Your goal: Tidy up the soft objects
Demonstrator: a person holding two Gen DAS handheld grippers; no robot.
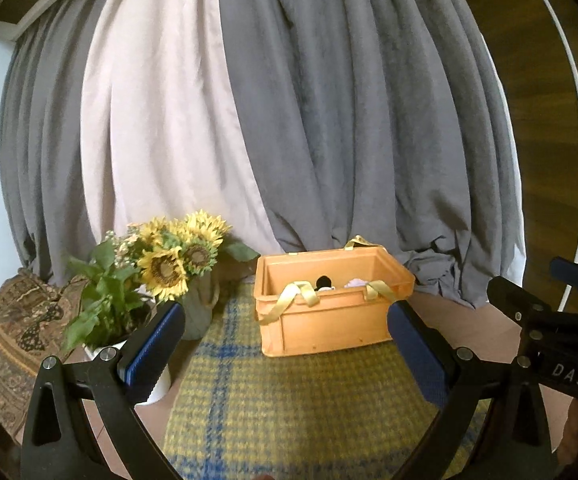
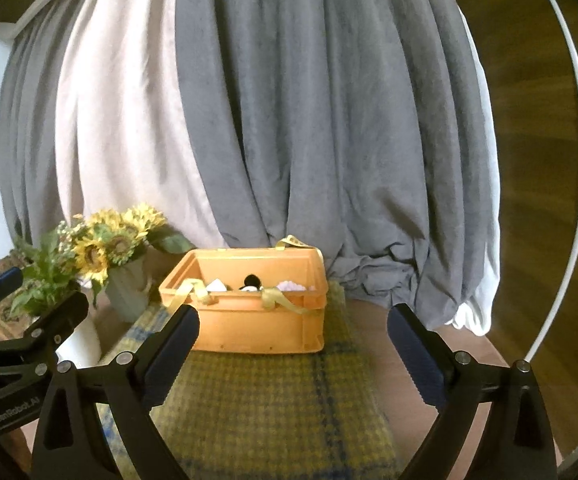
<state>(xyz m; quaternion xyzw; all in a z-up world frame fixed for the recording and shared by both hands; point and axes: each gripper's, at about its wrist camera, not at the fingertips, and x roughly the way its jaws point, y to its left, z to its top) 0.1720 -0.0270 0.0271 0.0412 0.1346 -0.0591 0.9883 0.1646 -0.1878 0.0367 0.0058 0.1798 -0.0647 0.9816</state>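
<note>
Several soft objects [image 2: 289, 285] peeking above orange crate [image 2: 249, 328] rim, mostly hidden.

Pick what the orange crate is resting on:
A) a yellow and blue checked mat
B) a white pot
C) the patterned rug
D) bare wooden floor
A: the orange crate sits on the yellow and blue checked mat, with the sunflowers beside it.

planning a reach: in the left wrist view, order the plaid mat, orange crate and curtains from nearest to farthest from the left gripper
1. plaid mat, right under the left gripper
2. orange crate, ahead on the mat's far end
3. curtains, backdrop behind the crate
</note>
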